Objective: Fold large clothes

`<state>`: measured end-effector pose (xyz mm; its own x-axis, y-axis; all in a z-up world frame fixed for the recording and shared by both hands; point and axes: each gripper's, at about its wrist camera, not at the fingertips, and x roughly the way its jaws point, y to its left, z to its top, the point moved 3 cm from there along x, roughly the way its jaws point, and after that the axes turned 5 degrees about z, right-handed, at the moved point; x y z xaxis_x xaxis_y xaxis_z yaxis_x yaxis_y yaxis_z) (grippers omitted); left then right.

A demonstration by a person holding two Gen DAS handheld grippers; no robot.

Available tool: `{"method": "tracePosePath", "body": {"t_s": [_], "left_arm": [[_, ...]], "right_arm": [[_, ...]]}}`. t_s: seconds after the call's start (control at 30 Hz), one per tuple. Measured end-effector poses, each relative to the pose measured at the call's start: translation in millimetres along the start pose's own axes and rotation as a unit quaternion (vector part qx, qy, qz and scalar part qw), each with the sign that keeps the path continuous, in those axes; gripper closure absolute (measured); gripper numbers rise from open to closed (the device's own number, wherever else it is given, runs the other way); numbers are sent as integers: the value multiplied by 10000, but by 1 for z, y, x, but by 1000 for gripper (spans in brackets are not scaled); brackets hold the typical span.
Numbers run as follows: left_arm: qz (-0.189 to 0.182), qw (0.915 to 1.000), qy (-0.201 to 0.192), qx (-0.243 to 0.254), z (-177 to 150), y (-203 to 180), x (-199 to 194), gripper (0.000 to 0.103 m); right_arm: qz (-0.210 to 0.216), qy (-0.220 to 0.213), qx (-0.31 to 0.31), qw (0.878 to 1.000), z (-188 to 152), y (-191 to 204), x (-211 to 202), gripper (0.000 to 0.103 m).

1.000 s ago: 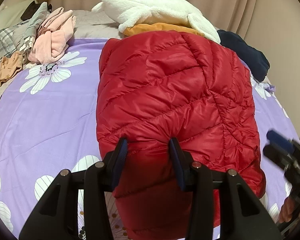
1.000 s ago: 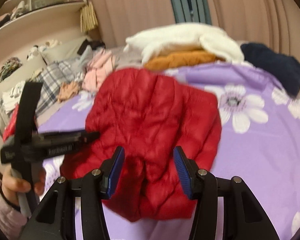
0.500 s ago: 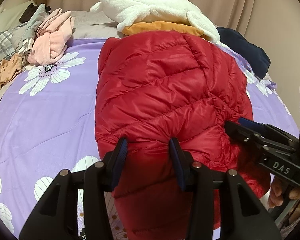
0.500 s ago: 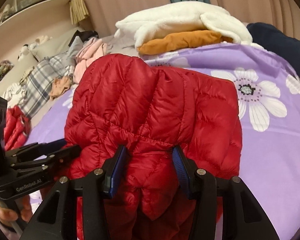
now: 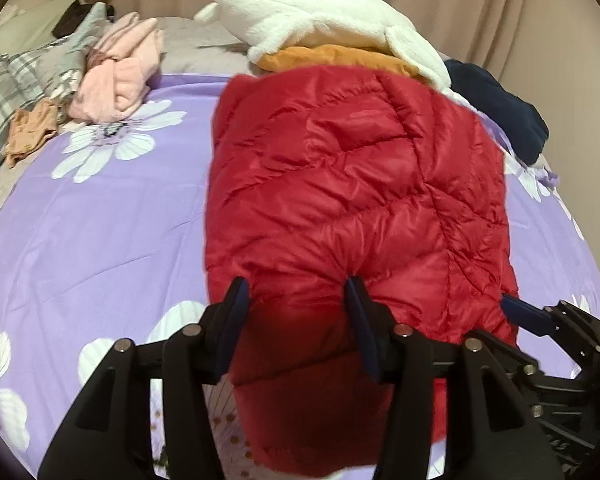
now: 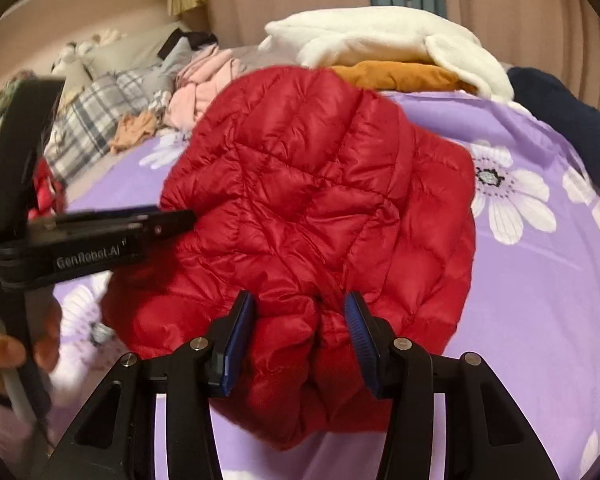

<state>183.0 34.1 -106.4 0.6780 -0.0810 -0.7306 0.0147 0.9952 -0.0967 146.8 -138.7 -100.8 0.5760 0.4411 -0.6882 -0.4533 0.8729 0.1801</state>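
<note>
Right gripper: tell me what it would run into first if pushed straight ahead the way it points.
The right gripper already has a bunched fold of the red puffer jacket between its pads, so it would press further into that jacket at once. Beyond lies the purple flowered bedspread; depth there is unclear.

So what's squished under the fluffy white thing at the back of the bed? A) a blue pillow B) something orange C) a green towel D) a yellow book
B: an orange folded garment pokes out from under the fluffy white garment, just behind the red puffer jacket on the purple flowered bedspread.
</note>
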Motion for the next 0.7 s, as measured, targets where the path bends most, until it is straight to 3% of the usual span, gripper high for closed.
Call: {"method": "tracePosePath", "body": {"t_s": [0.07,0.1,0.2,0.27,0.47,0.7], "left_arm": [[108,9999,-31,-9,-1,1,-16,43],[161,9998,-88,2,-2,2,-28,40],[250,9991,-337,59,-5,3,-67,17],[320,9984,-444,117,-8,3,-93,2],[652,9965,-518,113,-20,10,-154,0],[745,9962,-447,-47,-40,10,-192,0]], "right_arm": [[112,-111,78,9998,4,2,-17,48],[85,-144,76,9998,4,4,-24,39],[-66,-275,-36,9996,6,14,-52,23],[-92,-375,-96,9992,7,20,-72,17],[-222,-462,257,9984,14,18,-113,2],[-373,-722,429,9958,13,21,-147,1]]}}
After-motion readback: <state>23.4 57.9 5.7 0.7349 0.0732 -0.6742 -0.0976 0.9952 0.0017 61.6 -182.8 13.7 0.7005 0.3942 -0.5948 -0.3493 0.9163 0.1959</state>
